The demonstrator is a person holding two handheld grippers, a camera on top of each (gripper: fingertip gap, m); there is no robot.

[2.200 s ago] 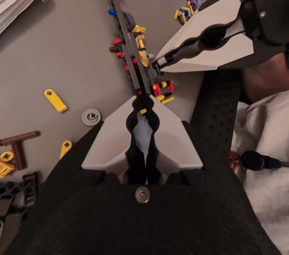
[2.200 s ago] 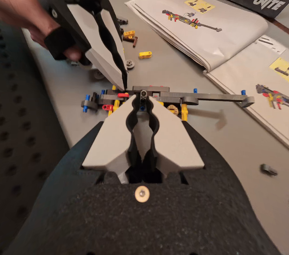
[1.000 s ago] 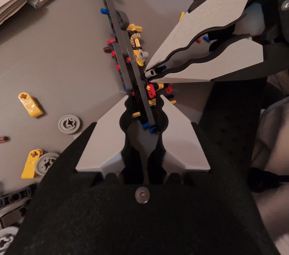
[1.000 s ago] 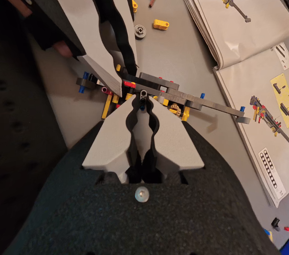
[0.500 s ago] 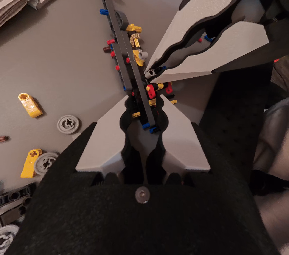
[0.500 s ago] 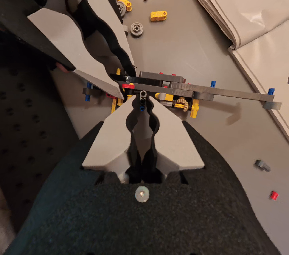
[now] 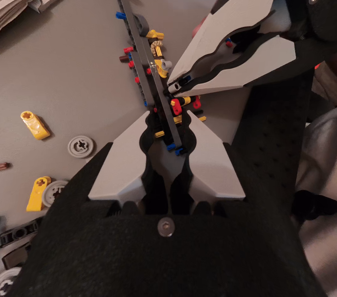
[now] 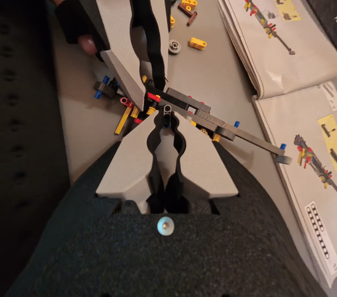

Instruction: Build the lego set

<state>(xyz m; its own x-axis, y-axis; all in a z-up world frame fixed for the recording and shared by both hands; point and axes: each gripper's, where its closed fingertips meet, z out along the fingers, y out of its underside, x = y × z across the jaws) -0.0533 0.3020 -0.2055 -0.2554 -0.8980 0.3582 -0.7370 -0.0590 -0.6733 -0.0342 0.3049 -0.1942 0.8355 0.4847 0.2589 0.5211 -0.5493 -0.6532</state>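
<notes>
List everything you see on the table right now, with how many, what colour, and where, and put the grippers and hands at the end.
Long grey beam assembly with red, blue and yellow pins: one, between both grippers, at the table's near edge.
Small grey connector with a blue pin: one, in the right gripper's tips, against the assembly.
Open instruction booklet: one, pale grey, beyond the assembly.
Yellow connectors: a few, loose, left of the left gripper.
Grey round hubs: at least two, beside the yellow connectors.
Brown axles: two, by the booklet.
Grey table: one.
Left gripper: shut on the assembly.
Right gripper: shut on the connector.
Person's hand: behind the left gripper.
</notes>
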